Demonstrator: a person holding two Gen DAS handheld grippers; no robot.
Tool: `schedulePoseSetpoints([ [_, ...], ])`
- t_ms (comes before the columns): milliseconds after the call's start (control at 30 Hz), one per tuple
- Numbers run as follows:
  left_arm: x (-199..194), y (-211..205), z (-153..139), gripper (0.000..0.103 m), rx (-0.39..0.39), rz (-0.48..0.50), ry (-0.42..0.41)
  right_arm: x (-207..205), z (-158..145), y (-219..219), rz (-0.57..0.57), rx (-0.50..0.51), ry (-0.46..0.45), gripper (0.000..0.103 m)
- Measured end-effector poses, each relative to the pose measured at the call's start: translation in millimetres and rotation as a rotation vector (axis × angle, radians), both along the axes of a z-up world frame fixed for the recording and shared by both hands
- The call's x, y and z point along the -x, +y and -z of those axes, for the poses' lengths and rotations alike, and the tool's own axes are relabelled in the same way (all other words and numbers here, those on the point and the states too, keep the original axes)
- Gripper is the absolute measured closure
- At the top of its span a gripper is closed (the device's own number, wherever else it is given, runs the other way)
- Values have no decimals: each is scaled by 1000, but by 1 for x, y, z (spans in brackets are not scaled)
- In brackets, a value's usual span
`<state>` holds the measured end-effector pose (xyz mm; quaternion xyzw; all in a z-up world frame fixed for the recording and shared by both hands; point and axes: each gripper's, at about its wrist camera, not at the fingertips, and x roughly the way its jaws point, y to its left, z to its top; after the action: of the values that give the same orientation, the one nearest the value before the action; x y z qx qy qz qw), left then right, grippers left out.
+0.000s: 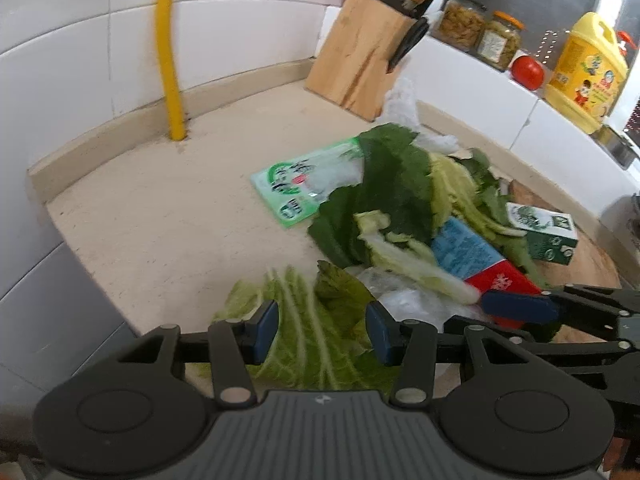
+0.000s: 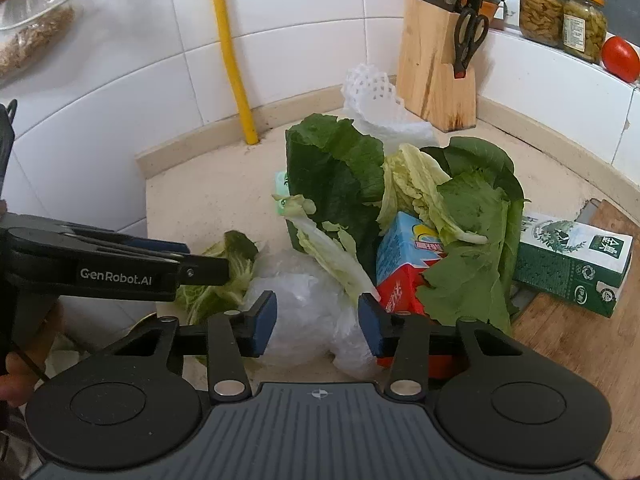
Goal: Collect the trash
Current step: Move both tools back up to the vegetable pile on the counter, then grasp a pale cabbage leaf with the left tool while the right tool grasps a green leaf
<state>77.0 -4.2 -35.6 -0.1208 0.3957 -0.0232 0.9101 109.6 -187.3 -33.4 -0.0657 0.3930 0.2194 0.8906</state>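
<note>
Left gripper (image 1: pixel 322 326) gaped over a cabbage leaf (image 1: pixel 308 320), right gripper (image 2: pixel 317 322) unclenched astride crumpled plastic wrap (image 2: pixel 308 304), carton (image 2: pixel 404 264) just right.

I see a wooden knife block (image 2: pixel 436 68) in the corner of the beige counter (image 1: pixel 160 216), with scissors (image 2: pixel 470 40) hanging on its side. A yellow pipe (image 1: pixel 170 52) goes up the white tiled wall. On the ledge stand two glass jars (image 2: pixel 562 16), a tomato (image 2: pixel 620 58) and a yellow bottle (image 1: pixel 584 76).
</note>
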Motion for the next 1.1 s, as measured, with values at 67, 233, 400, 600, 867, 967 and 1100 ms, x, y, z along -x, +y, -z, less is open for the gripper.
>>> schedulePoseSetpoints([
  [67,-3,-1,1,60,-1,1,8,0,0,-2,-8,-5,-1,51],
  [233,-7,9,7,60,12,-40,31,4,-3,-1,-46,0,-21,51],
  [400,-7,3,3,60,29,-23,13,2,-3,-3,-64,26,-34,52],
  [600,-10,10,8,60,66,-43,37,3,-7,-3,-109,12,-51,52],
  [867,-7,26,8,60,87,-88,30,-16,0,8,-131,31,-45,52],
  [967,-6,36,10,60,112,-120,26,-21,-2,11,-146,25,-49,50],
  [1100,-6,44,13,60,150,-117,32,-27,0,18,-162,35,-41,49],
])
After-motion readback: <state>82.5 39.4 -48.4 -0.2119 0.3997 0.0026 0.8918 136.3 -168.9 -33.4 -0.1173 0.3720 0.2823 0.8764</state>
